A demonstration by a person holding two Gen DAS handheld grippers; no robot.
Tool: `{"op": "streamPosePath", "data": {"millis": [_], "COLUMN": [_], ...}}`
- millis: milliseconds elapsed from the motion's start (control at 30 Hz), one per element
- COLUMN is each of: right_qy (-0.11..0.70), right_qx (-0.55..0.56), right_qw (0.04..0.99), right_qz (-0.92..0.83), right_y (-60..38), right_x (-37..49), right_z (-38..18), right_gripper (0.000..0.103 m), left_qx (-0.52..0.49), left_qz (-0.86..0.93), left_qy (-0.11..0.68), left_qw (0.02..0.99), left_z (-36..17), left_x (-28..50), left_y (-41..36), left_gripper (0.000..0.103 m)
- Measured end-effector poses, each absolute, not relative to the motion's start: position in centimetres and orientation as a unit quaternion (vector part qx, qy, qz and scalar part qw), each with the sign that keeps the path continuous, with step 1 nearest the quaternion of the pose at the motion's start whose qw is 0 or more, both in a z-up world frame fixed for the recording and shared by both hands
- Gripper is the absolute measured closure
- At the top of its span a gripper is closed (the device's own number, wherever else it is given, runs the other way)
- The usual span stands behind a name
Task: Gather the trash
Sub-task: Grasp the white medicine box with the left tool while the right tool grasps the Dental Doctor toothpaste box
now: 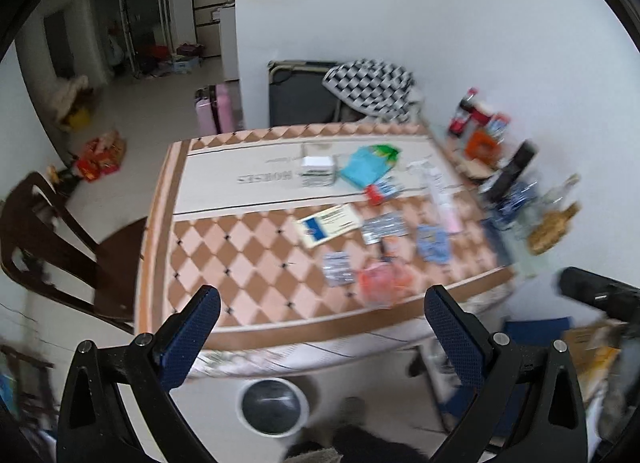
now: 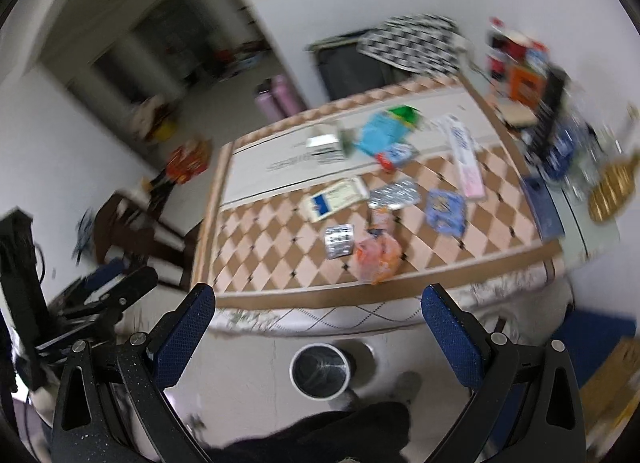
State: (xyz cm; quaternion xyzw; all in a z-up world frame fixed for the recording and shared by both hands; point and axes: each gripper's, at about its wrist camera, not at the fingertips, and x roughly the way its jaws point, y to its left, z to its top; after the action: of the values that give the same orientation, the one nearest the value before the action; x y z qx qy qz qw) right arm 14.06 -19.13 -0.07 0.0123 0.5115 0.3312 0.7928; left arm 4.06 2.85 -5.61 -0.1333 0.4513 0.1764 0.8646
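Trash lies scattered on the checked table (image 1: pixel 240 259) (image 2: pixel 256 247): an orange plastic wrapper (image 1: pixel 380 283) (image 2: pixel 378 253) near the front edge, silver blister packs (image 1: pixel 338 269) (image 2: pixel 339 239), a blue packet (image 1: pixel 432 243) (image 2: pixel 446 207), a flat white-and-blue box (image 1: pixel 326 225) (image 2: pixel 338 198) and a turquoise bag (image 1: pixel 366 169) (image 2: pixel 382 133). A white bin with a dark liner (image 1: pixel 273 406) (image 2: pixel 320 371) stands on the floor below the table's front edge. My left gripper (image 1: pixel 322 333) and right gripper (image 2: pixel 320 333) hang open and empty, short of the table.
Bottles and boxes (image 1: pixel 484 135) (image 2: pixel 528 75) crowd the table's right side. A dark wooden chair (image 1: pixel 60 247) (image 2: pixel 132 231) stands left of the table. A folded cot with a checked cloth (image 1: pixel 372 87) leans on the wall behind. Both views are motion-blurred.
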Motion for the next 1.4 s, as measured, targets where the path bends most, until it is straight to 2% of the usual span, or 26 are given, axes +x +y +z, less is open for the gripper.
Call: {"op": "streamPosePath", "data": {"millis": [300, 533, 700, 867, 1167, 1267, 1300, 1333, 1367, 1400], "right_qy": [0.558, 0.608, 0.645, 0.669, 0.69, 0.691, 0.692, 0.693, 0.693, 0.694], "right_qx": [0.041, 0.013, -0.014, -0.045, -0.08, -0.089, -0.091, -0.091, -0.093, -0.095], "right_qw": [0.805, 0.781, 0.755, 0.736, 0.714, 0.713, 0.711, 0.711, 0.71, 0.708], "right_qz": [0.2, 0.144, 0.121, 0.098, 0.085, 0.085, 0.084, 0.084, 0.084, 0.083], "right_y": [-18.3, -17.1, -15.4, -13.6, -11.2, -10.5, -10.4, -10.1, -9.9, -9.7], "right_x": [22.5, 35.6, 44.8, 51.4, 56.4, 57.2, 57.4, 57.7, 58.0, 58.3], "right_z": [-8.1, -16.9, -23.1, -28.4, -33.4, -34.4, -34.7, -35.1, -35.5, -35.9], "right_gripper": [0.0, 0.0, 0.0, 0.0, 0.005, 0.013, 0.018, 0.026, 0.03, 0.039], "left_qx": [0.013, 0.095, 0.105, 0.115, 0.121, 0.121, 0.118, 0.113, 0.105, 0.114], "left_qz": [0.133, 0.076, 0.016, -0.02, -0.047, -0.053, -0.058, -0.067, -0.078, -0.073], "left_qy": [0.569, 0.653, 0.706, 0.736, 0.753, 0.753, 0.754, 0.754, 0.754, 0.751], "left_qw": [0.811, 0.748, 0.7, 0.667, 0.645, 0.645, 0.644, 0.644, 0.644, 0.646], "left_z": [-16.7, -26.2, -32.6, -36.1, -38.3, -38.6, -38.6, -38.8, -38.8, -38.7], "left_x": [16.3, 27.8, 33.1, 35.6, 37.7, 37.9, 37.9, 38.1, 38.3, 38.2], "left_y": [6.4, 8.2, 8.7, 8.8, 8.9, 8.9, 8.8, 8.5, 8.0, 7.8], "left_gripper": [0.0, 0.0, 0.0, 0.0, 0.0, 0.004, 0.009, 0.019, 0.025, 0.024]}}
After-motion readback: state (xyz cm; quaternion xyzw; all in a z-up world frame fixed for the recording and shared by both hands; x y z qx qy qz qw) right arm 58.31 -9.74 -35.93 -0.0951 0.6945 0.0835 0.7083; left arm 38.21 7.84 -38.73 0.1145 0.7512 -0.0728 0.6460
